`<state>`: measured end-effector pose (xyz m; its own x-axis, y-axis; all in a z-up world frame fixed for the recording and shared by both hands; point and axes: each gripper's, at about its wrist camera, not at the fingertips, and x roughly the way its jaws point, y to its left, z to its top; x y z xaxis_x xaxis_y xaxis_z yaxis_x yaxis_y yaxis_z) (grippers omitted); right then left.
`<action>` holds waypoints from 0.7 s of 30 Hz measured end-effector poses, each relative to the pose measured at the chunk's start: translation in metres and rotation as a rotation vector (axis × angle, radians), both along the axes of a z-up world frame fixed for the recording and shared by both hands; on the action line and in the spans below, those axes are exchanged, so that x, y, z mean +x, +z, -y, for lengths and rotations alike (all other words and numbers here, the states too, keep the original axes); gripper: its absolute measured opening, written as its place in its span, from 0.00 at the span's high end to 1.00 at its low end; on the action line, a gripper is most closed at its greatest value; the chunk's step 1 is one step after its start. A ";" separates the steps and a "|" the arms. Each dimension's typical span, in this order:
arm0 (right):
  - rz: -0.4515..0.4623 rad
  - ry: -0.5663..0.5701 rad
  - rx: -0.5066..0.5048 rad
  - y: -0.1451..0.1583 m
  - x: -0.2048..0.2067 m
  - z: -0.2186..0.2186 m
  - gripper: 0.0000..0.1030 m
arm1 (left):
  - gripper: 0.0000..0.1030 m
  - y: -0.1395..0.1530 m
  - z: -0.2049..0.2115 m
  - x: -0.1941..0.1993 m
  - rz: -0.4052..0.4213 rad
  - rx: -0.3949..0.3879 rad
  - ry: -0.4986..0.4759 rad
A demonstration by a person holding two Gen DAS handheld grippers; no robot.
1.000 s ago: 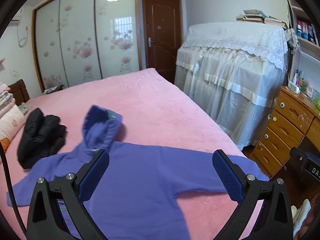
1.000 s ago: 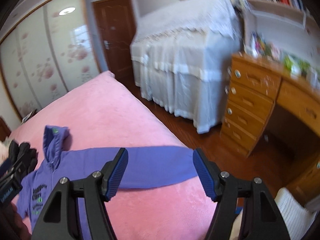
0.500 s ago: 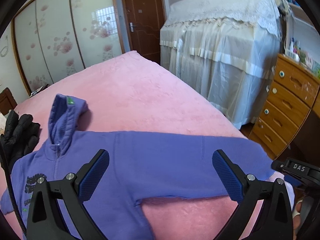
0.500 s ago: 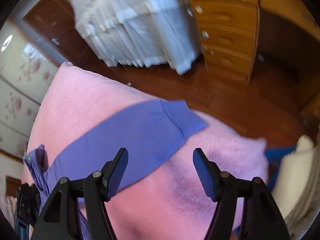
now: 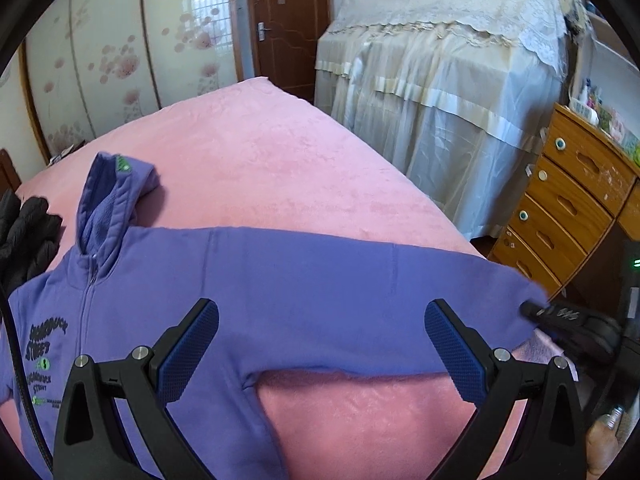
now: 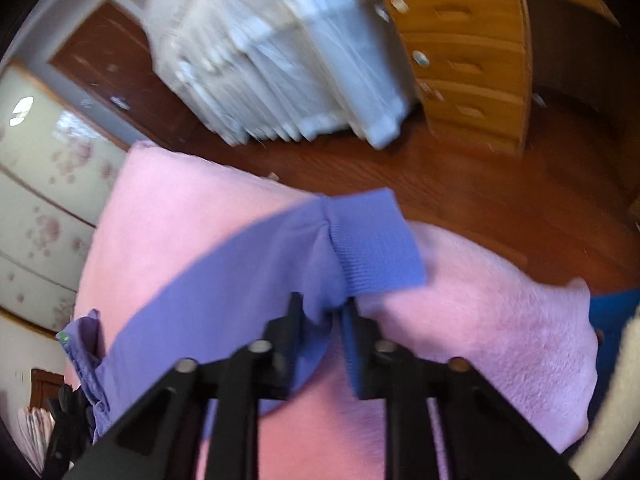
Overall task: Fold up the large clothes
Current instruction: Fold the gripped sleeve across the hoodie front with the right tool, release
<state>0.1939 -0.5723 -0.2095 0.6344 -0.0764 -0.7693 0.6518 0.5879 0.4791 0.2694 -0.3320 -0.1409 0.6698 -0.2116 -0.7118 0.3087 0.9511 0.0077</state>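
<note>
- Two handheld grippers work over a purple hoodie (image 5: 248, 280) spread front-up on a pink bedspread (image 5: 280, 160), its hood toward the wardrobe side and one sleeve (image 5: 400, 288) stretched out to the bed's near corner.
- Right gripper (image 6: 322, 312) has its jaws pinched onto the sleeve fabric just short of the ribbed cuff (image 6: 372, 248), which lies at the edge of the bed above the wooden floor; the cloth bunches between the fingers.
- Left gripper (image 5: 320, 344) hovers above the armpit and upper sleeve with its jaws spread wide, holding nothing; whether its fingers touch the cloth cannot be told.
- Judged from the layout, the first sleeve fold is in hand: the body is flat and unfolded, so the task is at an early stage.
- Next move, in all likelihood, calls for lifting the pinched sleeve end and carrying it across the chest toward the zip, keeping the fabric taut enough not to drag the body; the free gripper could pin the shoulder as a hinge.
- Black garment (image 5: 24, 240) lies beside the hood, apart from the work.
</note>
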 end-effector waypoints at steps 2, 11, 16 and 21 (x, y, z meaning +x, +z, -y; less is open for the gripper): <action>0.104 0.038 -0.084 0.032 -0.006 -0.017 0.86 | 0.01 0.005 -0.018 0.000 -0.002 -0.024 0.024; 0.371 0.409 -0.306 0.132 0.025 -0.154 0.87 | 0.01 0.047 -0.151 0.004 0.055 -0.136 0.239; 0.358 0.611 -0.379 0.122 0.062 -0.251 0.87 | 0.01 0.035 -0.233 0.010 -0.007 -0.171 0.382; 0.238 0.775 -0.394 0.066 0.091 -0.332 0.87 | 0.01 0.001 -0.294 0.017 -0.078 -0.201 0.473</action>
<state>0.2854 -0.2408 -0.1434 0.7569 0.2084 -0.6194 -0.0865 0.9714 0.2212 0.2863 -0.0383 -0.1396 0.6718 -0.0364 -0.7398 -0.1625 0.9672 -0.1952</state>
